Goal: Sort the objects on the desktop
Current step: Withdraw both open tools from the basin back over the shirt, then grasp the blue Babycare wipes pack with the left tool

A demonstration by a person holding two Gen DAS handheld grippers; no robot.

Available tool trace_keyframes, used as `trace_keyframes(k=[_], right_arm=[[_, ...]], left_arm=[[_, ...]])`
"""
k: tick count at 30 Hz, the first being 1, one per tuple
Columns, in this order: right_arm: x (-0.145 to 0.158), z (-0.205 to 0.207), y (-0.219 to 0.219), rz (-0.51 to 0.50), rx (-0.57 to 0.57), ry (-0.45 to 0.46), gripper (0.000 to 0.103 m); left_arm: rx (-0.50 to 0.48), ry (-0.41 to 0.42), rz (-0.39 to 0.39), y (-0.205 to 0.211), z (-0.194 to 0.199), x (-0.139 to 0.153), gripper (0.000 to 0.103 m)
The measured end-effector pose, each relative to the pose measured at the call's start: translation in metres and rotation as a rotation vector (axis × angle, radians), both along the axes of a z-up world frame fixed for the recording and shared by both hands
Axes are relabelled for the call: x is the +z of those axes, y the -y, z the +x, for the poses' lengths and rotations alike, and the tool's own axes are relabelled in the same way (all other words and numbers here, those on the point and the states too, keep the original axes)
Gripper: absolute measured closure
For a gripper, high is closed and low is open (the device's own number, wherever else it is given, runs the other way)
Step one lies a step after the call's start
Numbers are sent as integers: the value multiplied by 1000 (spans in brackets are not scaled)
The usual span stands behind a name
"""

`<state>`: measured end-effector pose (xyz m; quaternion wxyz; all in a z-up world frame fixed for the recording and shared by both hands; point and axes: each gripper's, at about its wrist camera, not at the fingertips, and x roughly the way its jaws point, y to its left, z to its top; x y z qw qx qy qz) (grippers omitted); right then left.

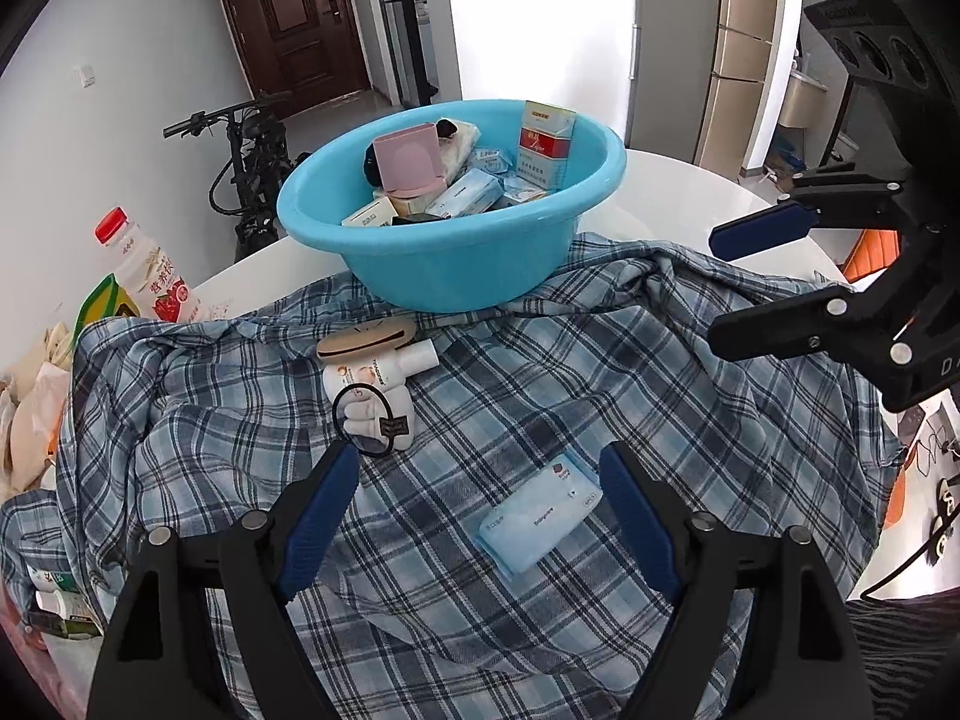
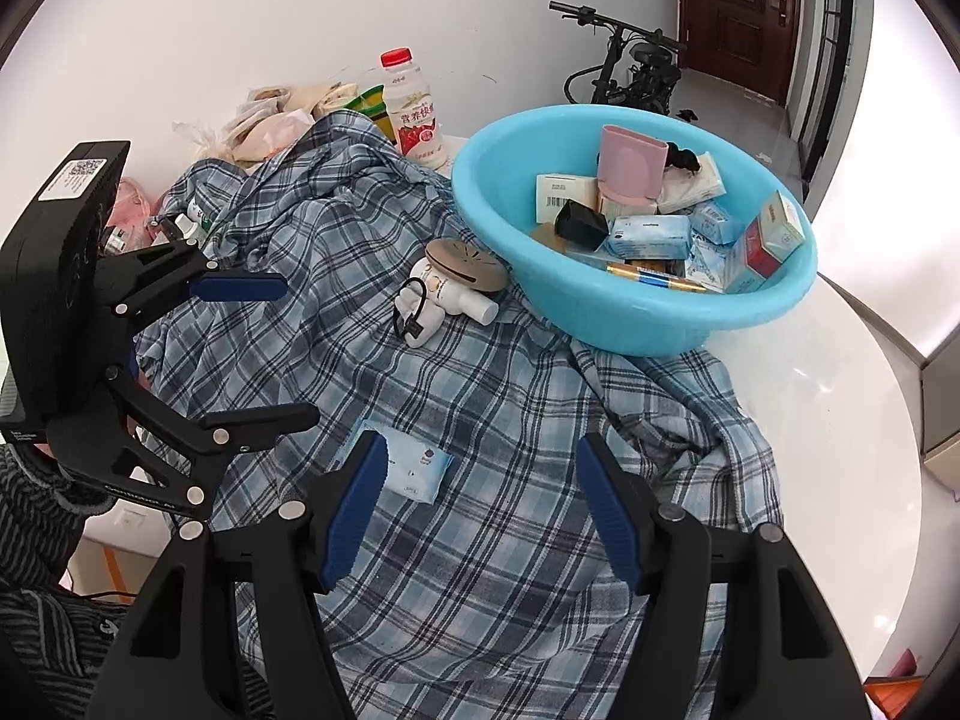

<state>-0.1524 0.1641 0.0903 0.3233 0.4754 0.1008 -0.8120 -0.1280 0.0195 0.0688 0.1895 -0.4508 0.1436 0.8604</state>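
Observation:
A blue plastic basin (image 1: 450,267) (image 2: 630,324) holding several boxes, tissue packs and a pink cup stands on a plaid shirt (image 1: 600,372) (image 2: 480,540) spread over the white table. On the shirt lie a light-blue tissue pack (image 1: 537,519) (image 2: 414,468), a white tube (image 1: 372,396) (image 2: 432,300) with a black hair tie looped round it, and a tan oval piece (image 1: 366,336) (image 2: 465,264) resting on the tube. My left gripper (image 1: 477,456) (image 2: 298,351) hangs open just above the tissue pack. My right gripper (image 2: 483,444) (image 1: 714,288) is open over bare shirt to the pack's right.
A red-capped drink bottle (image 1: 150,270) (image 2: 414,114) and plastic bags (image 2: 270,120) crowd the table's wall side. The round white table edge (image 2: 840,420) curves past the basin. A bicycle (image 1: 252,168) stands on the floor behind. A striped sleeve (image 2: 36,540) shows at lower left.

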Motion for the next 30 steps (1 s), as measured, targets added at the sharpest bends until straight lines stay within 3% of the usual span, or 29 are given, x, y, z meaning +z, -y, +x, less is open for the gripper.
trace_keyframes(k=[11, 17, 23, 30], right_arm=[[-13, 58, -11, -27, -65, -149, 38], [-30, 79, -15, -5, -104, -219, 38], [-46, 80, -29, -57, -182, -208, 38], [-65, 83, -35, -67, -262, -229, 38]], left_arm=[[52, -95, 97, 6, 41, -6, 17], [67, -84, 110, 6, 51, -22, 15], [122, -80, 170, 7, 61, -40, 15], [156, -69, 177, 1, 59, -62, 15]])
